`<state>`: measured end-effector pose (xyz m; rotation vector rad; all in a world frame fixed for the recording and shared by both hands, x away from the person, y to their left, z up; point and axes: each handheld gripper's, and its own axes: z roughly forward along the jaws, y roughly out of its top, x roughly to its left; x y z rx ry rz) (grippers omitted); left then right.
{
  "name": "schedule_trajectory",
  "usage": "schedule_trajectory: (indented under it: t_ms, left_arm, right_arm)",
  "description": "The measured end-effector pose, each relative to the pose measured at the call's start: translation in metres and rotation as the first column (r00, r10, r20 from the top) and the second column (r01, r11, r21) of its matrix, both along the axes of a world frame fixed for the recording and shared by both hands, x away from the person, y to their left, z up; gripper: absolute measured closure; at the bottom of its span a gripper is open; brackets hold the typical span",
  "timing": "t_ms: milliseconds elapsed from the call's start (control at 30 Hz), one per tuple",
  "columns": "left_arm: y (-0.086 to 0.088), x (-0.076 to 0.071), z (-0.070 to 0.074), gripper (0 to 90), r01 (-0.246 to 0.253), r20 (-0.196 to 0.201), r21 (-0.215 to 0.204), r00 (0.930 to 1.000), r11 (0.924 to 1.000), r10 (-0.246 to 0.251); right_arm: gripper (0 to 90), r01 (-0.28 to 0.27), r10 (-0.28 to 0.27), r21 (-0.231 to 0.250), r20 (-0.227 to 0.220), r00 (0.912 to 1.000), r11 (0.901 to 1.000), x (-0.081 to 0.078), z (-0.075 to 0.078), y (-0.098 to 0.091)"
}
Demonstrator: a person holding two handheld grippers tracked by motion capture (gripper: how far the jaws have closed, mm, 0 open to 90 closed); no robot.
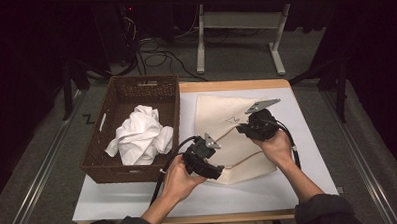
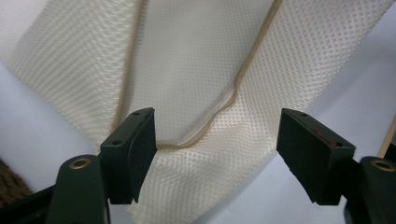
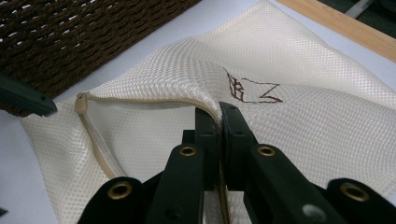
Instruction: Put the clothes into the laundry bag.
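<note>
The right gripper (image 3: 219,112) is pinching the zipper edge of a cream mesh laundry bag (image 1: 227,136) between clenched jaws, lifting its mouth open, while the left gripper (image 2: 217,149) is hanging with jaws released, the lower zipper edge lying between them ungrasped. The crumpled white garment (image 1: 140,135) is sitting in the wicker basket (image 1: 116,95), not yet bagged; the bag's interior is hard to make out.

The person wears dark grey sleeves (image 1: 317,208). Each black two-jaw gripper (image 1: 202,159) has brass-ringed pivot holes (image 3: 187,150), a grey three-cornered plate (image 1: 261,105) and a black trailing cable (image 1: 163,175).
</note>
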<state>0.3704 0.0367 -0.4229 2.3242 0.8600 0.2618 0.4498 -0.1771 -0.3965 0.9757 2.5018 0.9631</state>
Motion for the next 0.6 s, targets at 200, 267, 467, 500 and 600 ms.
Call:
schedule_trajectory:
  t_ms: [200, 267, 467, 500, 600]
  left_arm:
    - [0.011, 0.005, 0.008, 28.4, -0.013, -0.026, -0.007, 0.9996, 0.9999, 0.012]
    - [0.013, 0.005, 0.009, 28.4, -0.012, -0.026, 0.011, 0.9996, 0.9999, 0.012]
    - [0.020, 0.009, 0.015, 28.0, -0.023, -0.030, 0.019, 0.9993, 0.9995, 0.024]
    - [0.021, 0.009, 0.016, 27.5, -0.026, -0.026, 0.023, 0.9993, 0.9994, 0.027]
    - [0.027, 0.009, 0.023, 27.0, -0.034, -0.020, 0.028, 0.9992, 0.9990, 0.034]
  right_arm:
    - [87.6, 0.005, -0.005, 0.003, -0.004, 1.0000, 1.0000, -0.001, -0.001, 0.000]
    - [87.7, 0.000, 0.000, 0.001, 0.000, 1.0000, 1.0000, 0.000, -0.001, 0.000]
    - [87.6, 0.003, -0.003, 0.003, -0.001, 1.0000, 1.0000, 0.000, 0.000, -0.001]
    - [87.6, 0.001, -0.001, 0.002, 0.003, 1.0000, 1.0000, 0.000, 0.000, -0.002]
    - [87.6, 0.003, -0.003, 0.001, 0.002, 1.0000, 1.0000, -0.001, 0.001, -0.002]
